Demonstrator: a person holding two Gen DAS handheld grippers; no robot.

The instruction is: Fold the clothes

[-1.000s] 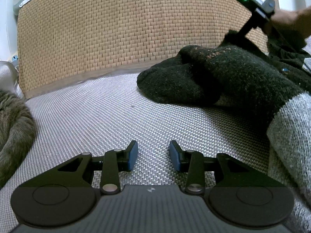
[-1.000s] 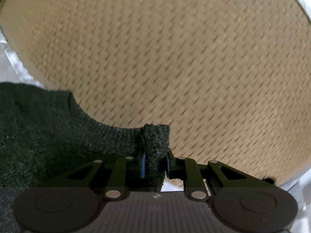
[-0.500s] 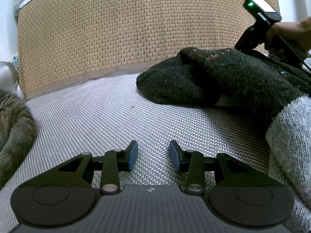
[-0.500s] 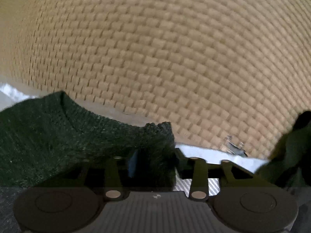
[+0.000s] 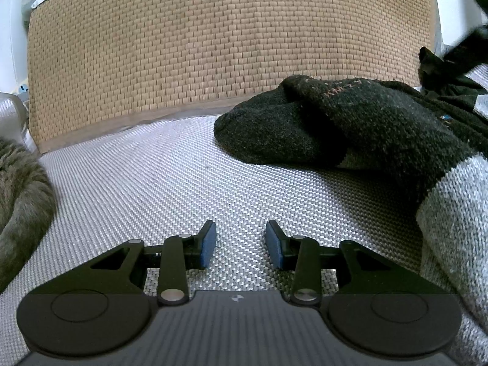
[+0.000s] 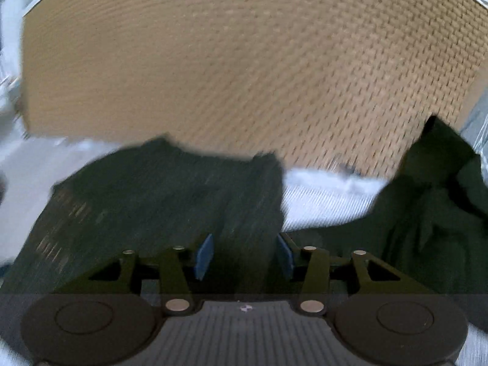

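Your left tongs (image 5: 240,244) hang spread and empty over the silver-grey woven surface (image 5: 152,189), while your right tongs (image 6: 243,254) stand parted above the dark green and grey knitted sweater (image 5: 350,128), pads clear of it, likely freed for another fold.

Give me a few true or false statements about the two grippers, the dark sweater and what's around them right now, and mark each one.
1. The left gripper holds the dark sweater. False: its jaws are apart over bare woven mat.
2. The right gripper has dark knit between its pads. True, though the pads stand apart from it.
3. A woven tan panel stands behind the mat. True.
4. The sweater is all one colour. False: it has a grey section.
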